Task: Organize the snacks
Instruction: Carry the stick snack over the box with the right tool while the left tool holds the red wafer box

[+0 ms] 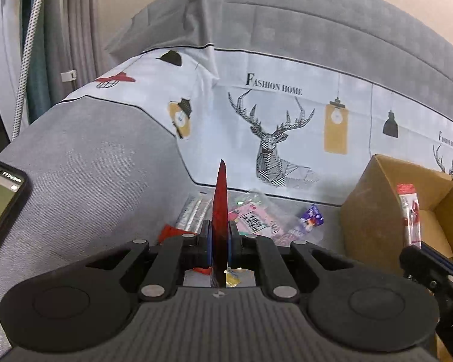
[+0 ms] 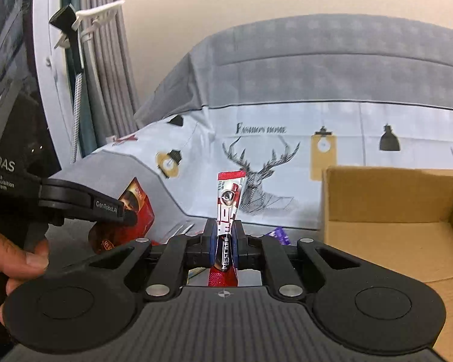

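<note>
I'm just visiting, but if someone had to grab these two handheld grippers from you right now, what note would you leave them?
Left gripper: shut on a flat red packet, held edge-on.
Right gripper: shut on a red-and-white coffee stick, upright.
Cardboard box sits open to the right; none of its contents are visible.
Left to do: box both held items, then the loose snack pile on the sofa.

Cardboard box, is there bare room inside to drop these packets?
Yes. The box floor looks bare between its back wall and near edge. The sofa seat left of it is crowded with loose snacks; the grey armrest is bare.
</note>
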Demonstrator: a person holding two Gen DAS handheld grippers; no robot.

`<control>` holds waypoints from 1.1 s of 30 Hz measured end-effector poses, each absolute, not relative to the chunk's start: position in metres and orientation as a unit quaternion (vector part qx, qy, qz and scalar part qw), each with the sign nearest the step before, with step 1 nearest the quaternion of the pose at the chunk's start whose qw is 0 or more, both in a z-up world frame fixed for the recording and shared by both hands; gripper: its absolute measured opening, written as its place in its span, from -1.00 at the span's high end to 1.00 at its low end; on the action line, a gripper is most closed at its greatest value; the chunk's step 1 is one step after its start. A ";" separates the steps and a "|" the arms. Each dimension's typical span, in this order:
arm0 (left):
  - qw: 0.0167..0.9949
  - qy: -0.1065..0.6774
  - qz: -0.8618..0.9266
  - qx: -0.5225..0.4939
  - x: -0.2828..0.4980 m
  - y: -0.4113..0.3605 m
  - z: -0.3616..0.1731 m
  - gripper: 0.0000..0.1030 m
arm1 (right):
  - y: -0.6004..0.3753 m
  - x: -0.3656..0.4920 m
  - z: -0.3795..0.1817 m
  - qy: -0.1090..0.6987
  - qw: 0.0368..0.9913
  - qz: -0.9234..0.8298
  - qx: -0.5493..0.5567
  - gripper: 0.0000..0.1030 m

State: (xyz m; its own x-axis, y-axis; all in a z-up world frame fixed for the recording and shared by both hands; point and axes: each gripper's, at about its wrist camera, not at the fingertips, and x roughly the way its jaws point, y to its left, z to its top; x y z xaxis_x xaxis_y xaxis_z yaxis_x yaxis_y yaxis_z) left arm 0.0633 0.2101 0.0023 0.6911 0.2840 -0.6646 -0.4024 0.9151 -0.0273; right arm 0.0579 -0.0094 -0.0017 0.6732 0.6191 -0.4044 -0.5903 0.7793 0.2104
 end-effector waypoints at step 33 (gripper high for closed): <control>0.985 0.174 -0.002 -0.008 0.082 0.051 0.023 0.82 | -0.136 0.092 -0.007 0.213 0.956 0.182 0.084 0.77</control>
State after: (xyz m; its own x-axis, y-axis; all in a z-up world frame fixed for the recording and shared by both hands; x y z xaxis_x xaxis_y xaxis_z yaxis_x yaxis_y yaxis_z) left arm 0.0818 0.0511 0.0226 0.9394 -0.0067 -0.3428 0.0009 0.9999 -0.0172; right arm 0.0919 -0.1360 -0.0067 0.8430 0.3831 -0.3775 -0.3116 0.9200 0.2379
